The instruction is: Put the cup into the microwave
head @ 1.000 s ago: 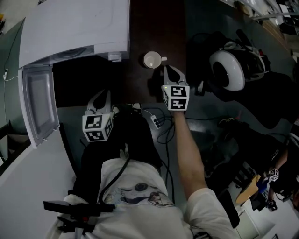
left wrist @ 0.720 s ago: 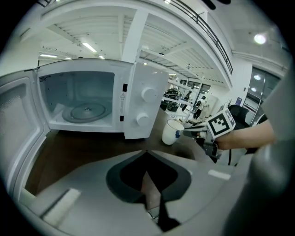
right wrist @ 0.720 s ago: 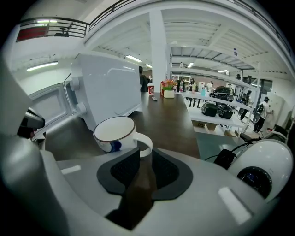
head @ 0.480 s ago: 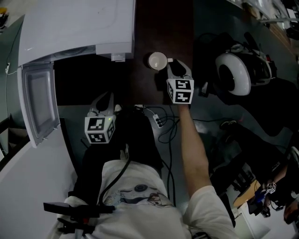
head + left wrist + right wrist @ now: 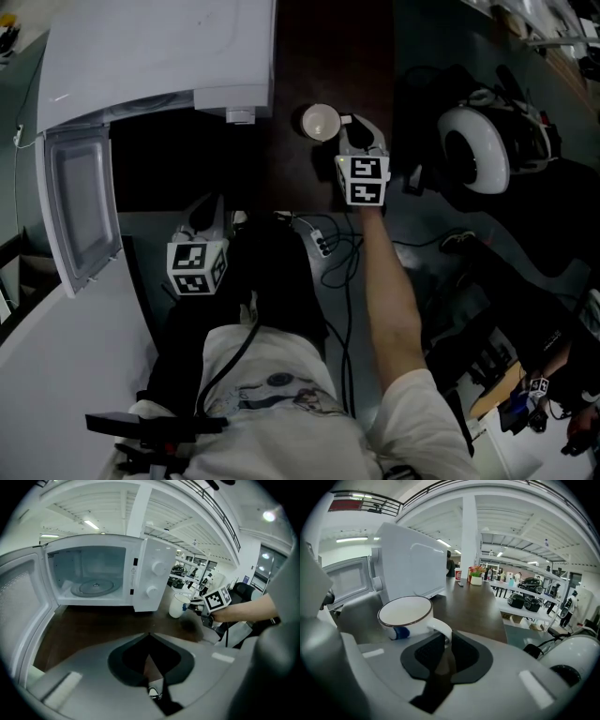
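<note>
The task is at its start: the cup [image 5: 320,122] stands upright on the dark bench [image 5: 319,56], just to the right of the microwave [image 5: 159,56] and outside it, and it looks empty from above. One needed thing is already in place: the microwave door [image 5: 80,211] is swung wide open to the left, so the cavity is free to receive the cup. Seen from the left hand-held gripper's view, the glass turntable [image 5: 96,587] inside is bare.

The right hand-held gripper [image 5: 354,127] is at the cup's right side. Its jaws have just been closing, and in its own view the cup's handle [image 5: 440,629] runs in between the dark pads, which appear to pinch it. So I judge the grasp as just made, with the cup gripped by the handle but not yet lifted; its base seems to sit on the bench.

The left hand-held gripper [image 5: 211,202] hangs low in front of the open microwave, well apart from the cup, its jaws clenched together on nothing.

What is left, as I judge it: lift the cup, carry it leftwards round the microwave's front corner, set it on the turntable and let go
</note>
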A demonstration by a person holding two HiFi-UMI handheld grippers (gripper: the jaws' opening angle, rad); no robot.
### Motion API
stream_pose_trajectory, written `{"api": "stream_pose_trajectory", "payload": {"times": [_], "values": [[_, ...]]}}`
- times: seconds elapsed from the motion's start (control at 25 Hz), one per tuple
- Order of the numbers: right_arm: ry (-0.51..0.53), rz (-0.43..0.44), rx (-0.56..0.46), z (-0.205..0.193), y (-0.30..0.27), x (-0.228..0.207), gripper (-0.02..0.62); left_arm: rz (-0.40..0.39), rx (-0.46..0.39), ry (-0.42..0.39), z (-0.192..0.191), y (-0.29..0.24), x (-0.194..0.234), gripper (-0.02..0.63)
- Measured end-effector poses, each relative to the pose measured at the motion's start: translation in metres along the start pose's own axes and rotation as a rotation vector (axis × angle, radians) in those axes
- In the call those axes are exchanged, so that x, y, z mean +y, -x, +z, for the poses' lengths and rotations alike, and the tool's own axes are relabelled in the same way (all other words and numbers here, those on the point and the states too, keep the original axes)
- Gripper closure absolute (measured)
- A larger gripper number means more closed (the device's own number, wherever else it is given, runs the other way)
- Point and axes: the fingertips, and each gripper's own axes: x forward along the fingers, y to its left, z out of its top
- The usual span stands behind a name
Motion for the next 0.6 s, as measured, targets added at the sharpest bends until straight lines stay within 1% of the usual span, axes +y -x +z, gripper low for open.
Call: {"api": "stream_pose_trajectory", "payload": {"times": [0.16,0.28,0.48,0.6], "values": [[-0.043,-0.024,-0.008,-0.004,0.002,-0.003,0.551,-0.003,-0.003,-0.001,-0.001,0.002,0.0,0.608],[-0.081,-0.02,-0.018,-0.002,0.007,0.0,0.552,-0.003,-0.008,-0.002,-0.002,0.004,0.003,0.607],[-0.162,-0.023,-0.015,-0.011,0.014,0.004,0.555,-0.004,-0.013,-0.002,-0.006,0.008,0.005,0.609],[-0.174,-0.034,-0.021,-0.009,0.019,0.006,0.555,-0.006,-0.018,-0.002,-0.007,0.009,0.007,0.607]]}}
